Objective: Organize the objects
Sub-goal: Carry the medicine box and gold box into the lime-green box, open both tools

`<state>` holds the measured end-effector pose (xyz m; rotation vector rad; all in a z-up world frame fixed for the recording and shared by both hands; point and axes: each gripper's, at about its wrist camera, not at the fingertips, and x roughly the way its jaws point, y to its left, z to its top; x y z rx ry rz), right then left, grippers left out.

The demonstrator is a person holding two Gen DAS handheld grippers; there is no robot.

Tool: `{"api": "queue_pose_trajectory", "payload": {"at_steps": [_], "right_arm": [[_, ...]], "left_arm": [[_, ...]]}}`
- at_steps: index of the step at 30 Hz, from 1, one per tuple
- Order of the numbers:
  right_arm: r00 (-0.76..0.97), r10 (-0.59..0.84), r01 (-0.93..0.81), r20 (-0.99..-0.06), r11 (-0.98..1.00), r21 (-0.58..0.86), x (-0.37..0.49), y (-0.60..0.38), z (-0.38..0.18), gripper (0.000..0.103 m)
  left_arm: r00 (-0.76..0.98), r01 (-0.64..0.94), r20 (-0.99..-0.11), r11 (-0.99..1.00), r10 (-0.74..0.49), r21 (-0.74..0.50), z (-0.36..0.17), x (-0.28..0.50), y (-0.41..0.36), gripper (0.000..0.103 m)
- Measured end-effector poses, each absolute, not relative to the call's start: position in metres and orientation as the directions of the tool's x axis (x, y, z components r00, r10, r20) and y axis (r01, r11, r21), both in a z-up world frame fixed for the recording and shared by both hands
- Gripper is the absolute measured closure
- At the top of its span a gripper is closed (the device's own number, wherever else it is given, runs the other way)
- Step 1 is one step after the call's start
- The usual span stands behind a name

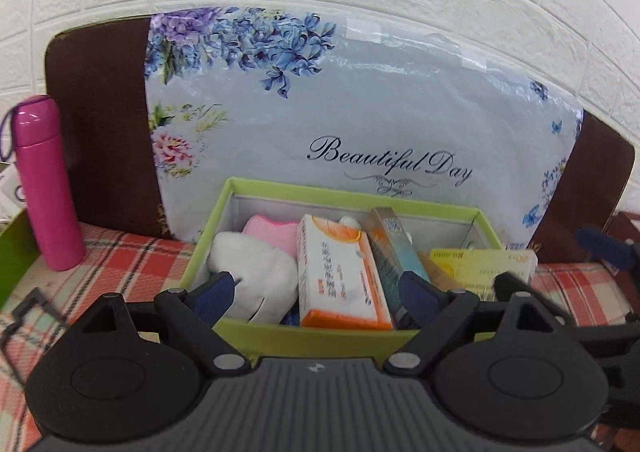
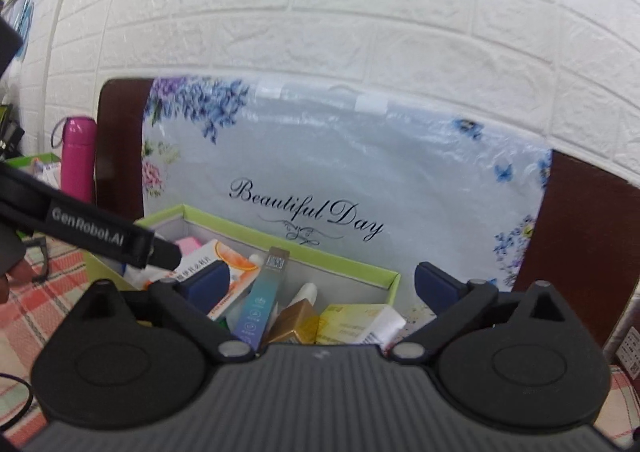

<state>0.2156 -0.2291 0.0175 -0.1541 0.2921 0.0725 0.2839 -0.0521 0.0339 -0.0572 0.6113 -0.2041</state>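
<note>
Both pairs of jaws stand wide and hold nothing, probably because the packing is nearly finished. Between the left gripper (image 1: 322, 290) fingers lies one orange-and-white medicine box (image 1: 340, 272), inside the green box (image 1: 320, 336). Leftward there is one white plush (image 1: 256, 276). Between the right gripper (image 2: 322, 288) jaws stand one blue-teal carton (image 2: 260, 304), one gold box (image 2: 296, 322) and one yellow box (image 2: 352, 322). Beyond, outside, stands one pink flask (image 1: 44, 179).

Right gripper (image 2: 336, 288) hangs wide open above a packed green cardboard box (image 2: 390, 282).
Orange-and-white carton (image 2: 224, 264), teal-blue slim box (image 2: 258, 308), gold box (image 2: 296, 322) and yellow carton (image 2: 352, 322) fill it; nothing sits between the fingers (image 2: 434, 286).
</note>
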Motion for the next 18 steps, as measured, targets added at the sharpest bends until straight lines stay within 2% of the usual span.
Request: {"api": "queue_pose_trajectory", "payload": {"at_steps": [9,18], "right_arm": [[0.963,0.074,-0.111,-0.258,0.985,-0.133,0.136,-0.228,0.036,0.000],[0.956,0.104,-0.127,-0.275,0.990,-0.064,0.063,-0.231,0.016,0.000]], "left_arm": [[0.798,0.201,-0.560,0.974,-0.223,-0.102,0.049,0.220,-0.049,0.011],[0.779,0.237,-0.566,0.963,-0.268,-0.129,0.031,0.158,-0.042,0.011]]}}
